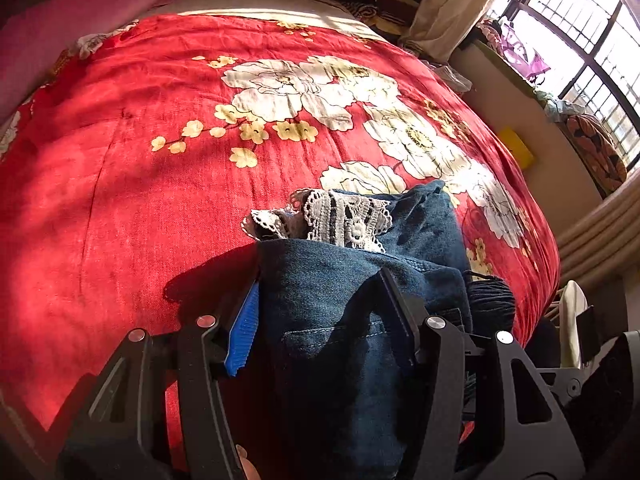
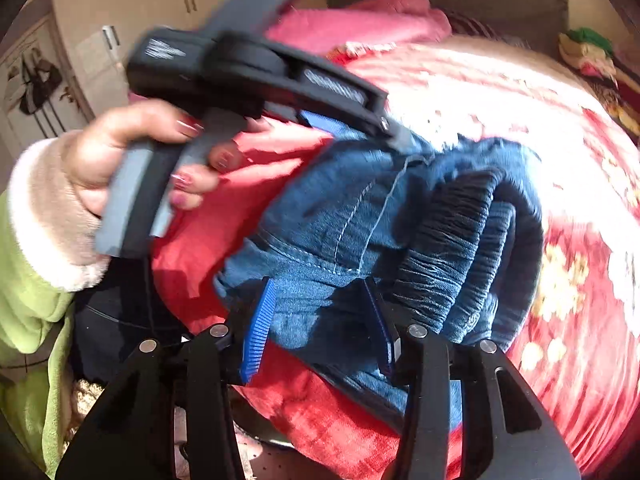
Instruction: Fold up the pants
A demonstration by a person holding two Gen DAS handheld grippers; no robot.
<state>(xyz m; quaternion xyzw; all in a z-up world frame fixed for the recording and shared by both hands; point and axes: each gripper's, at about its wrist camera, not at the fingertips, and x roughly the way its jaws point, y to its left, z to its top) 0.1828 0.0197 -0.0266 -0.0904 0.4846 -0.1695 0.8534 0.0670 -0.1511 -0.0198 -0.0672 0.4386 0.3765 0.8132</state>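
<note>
Sunlit bed (image 1: 140, 152) under red floral cover | left hand-held gripper (image 1: 320, 312) clamped across folded denim pants (image 1: 340, 300) | right hand-held gripper (image 2: 320, 324) parted, pads off the denim | pants lie at bed's near edge, lace hem (image 1: 340, 220) upward

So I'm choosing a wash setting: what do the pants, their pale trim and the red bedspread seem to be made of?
Pants: blue denim by the look, matte, with a twill grain and light contrast stitching.
Pale trim: openwork lace, probably cotton crochet, judging by its scalloped edge and holes.
Red bedspread: soft woven or slightly plush fabric with a printed floral pattern; the fibre cannot be told.
</note>
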